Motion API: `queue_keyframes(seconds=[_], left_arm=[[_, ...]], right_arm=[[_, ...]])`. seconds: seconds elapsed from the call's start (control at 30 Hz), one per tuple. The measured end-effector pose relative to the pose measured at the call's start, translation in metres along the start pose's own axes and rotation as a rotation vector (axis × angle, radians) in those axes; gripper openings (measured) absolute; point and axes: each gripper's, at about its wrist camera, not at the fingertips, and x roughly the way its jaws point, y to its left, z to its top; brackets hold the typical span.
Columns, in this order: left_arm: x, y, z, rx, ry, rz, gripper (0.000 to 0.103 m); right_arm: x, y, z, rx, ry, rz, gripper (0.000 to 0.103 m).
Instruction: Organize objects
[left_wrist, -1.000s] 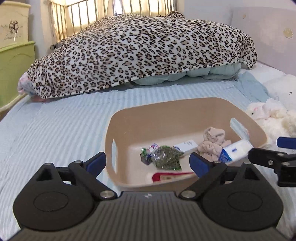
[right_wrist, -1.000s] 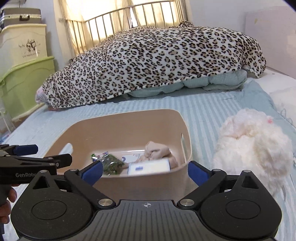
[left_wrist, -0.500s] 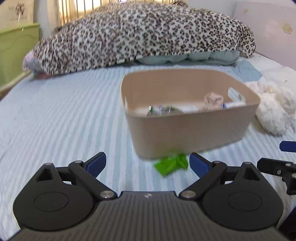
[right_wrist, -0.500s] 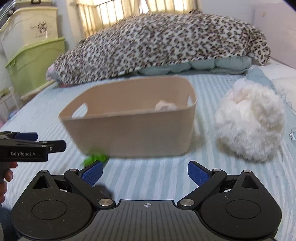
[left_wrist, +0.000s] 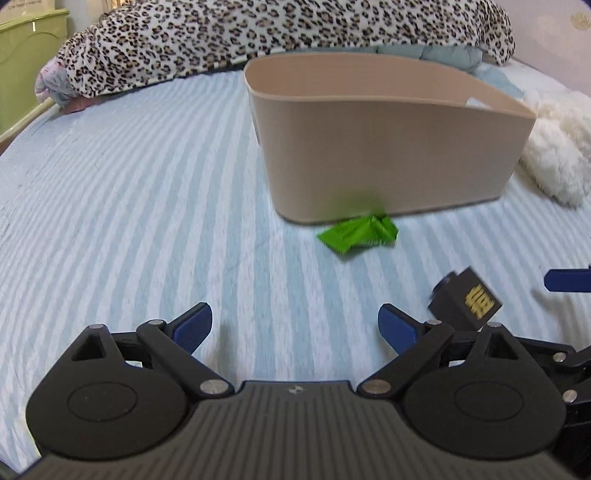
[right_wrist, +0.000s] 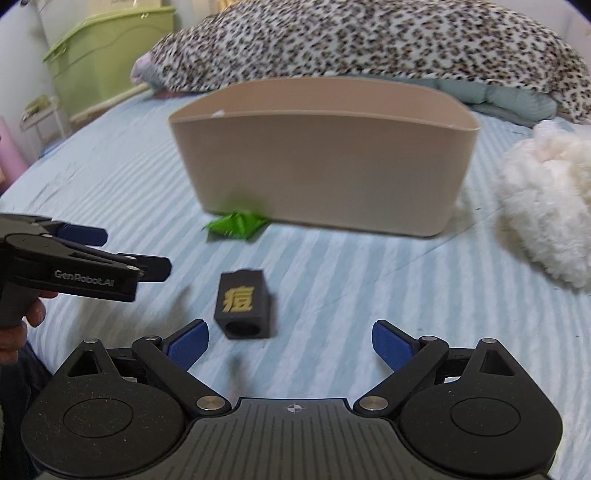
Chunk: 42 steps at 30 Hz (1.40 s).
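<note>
**Hovering low over two loose items in front of the bin**

Lying on the striped bed sheet: small black box with a gold character, just ahead of the right gripper, closer to its left finger than centred. Green packet farther on, touching or tucked against the foot of the beige bin. Fluffy white toy to the right of the bin, near but apart.

Both grippers spread wide, nothing held. Left gripper over bare sheet, box off to its right, packet ahead.

Risks, as judged:
- Box off-centre between the right fingers; closing as aligned likely to catch one corner and tip or spin it. Needs a shift left first.
- Soft bedding: pressing down to reach a low grip could sink the box and tilt it away.
- Box faces look smooth and hard; a shallow pinch may slip on the lift.
- Packet thin, flat and crinkly, hard against the bin wall; far finger has little room, may shove the bin or push the packet underneath.
- Grippers close side by side; both reaching for the box risks a clash.
- Bin contents hidden at this low angle; drop height over the rim must be guessed.
- Slight blur on both views, so exact contact of packet and bin uncertain.
</note>
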Motion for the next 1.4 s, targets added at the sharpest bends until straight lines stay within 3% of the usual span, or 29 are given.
queue_keyframes(seconds=[0.43, 0.53, 0.7, 0.97, 1.23, 1.4], left_arm=[[0.021, -0.004, 0.001, -0.005, -0.009, -0.064, 0.096], [0.025, -0.007, 0.007, -0.009, -0.041, -0.067, 0.096], [0.038, -0.012, 0.017, -0.028, -0.06, -0.075, 0.096], [0.054, -0.024, 0.035, -0.039, -0.066, -0.097, 0.093], [0.062, -0.031, 0.045, -0.028, -0.08, -0.135, 0.058], [0.057, -0.032, 0.039, -0.017, -0.094, -0.126, 0.045]], right_arm=[[0.036, -0.009, 0.012, 0.046, -0.034, -0.011, 0.077], [0.038, -0.017, 0.012, 0.069, -0.054, -0.025, 0.067], [0.041, -0.034, 0.012, 0.116, -0.075, -0.039, 0.041], [0.05, -0.048, 0.013, 0.141, -0.103, -0.048, 0.038], [0.049, -0.047, 0.012, 0.135, -0.119, -0.047, 0.031], [0.046, -0.047, 0.012, 0.131, -0.125, -0.046, 0.029]])
